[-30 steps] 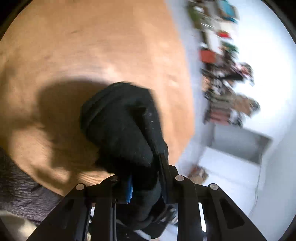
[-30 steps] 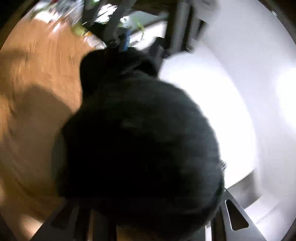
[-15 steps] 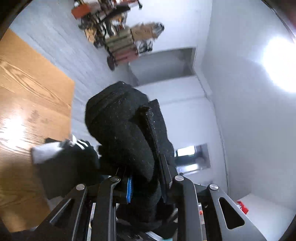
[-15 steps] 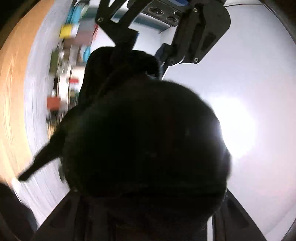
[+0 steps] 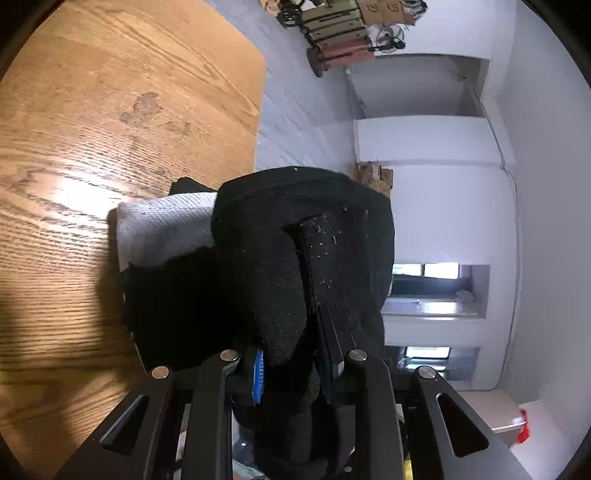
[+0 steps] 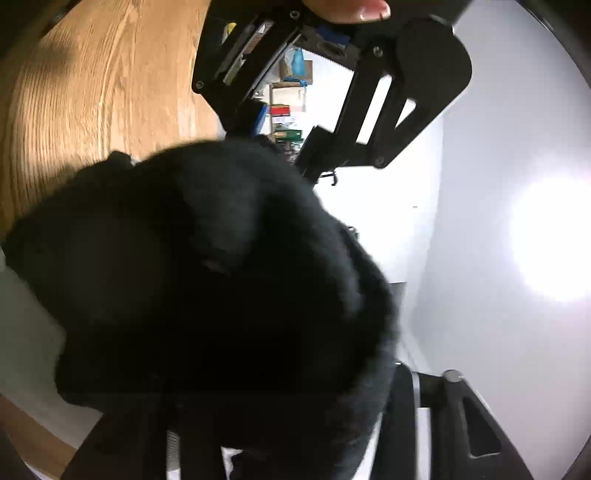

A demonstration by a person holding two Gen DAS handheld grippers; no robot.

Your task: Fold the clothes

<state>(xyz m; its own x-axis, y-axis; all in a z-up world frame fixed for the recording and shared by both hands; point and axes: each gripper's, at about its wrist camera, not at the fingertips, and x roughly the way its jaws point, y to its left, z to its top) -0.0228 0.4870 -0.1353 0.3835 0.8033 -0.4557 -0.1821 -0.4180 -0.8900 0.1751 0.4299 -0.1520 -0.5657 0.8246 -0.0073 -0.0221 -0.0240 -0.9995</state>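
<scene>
Now swung back down toward the worktop [image 5: 110, 110] after pointing up at wall and ceiling half a second ago — wood grain fills the left of the left wrist view again. Means the lift looks finished and the black garment [image 5: 303, 258] is coming in to be laid or doubled over, though no flat fold visible yet.

Left gripper [image 5: 295, 363] clamped tight on a thick bunch of the black cloth, fingers nearly together with fabric squeezed between and spilling over the tips. Hanging in the air, not spread out.

Left wrist view alone gives the grey-white ribbed piece [image 5: 166, 229] just behind the bundle, apparently touching it, low over the wood — part of the same garment or a separate item, cannot tell.

Right wrist view gives the opposite gripper's frame up top and a fingertip [image 6: 351, 5] of the person's hand. Right gripper [image 6: 288, 417] buried under dark cloth [image 6: 207, 295] — fingers hidden, so open or closed cannot be told.
</scene>
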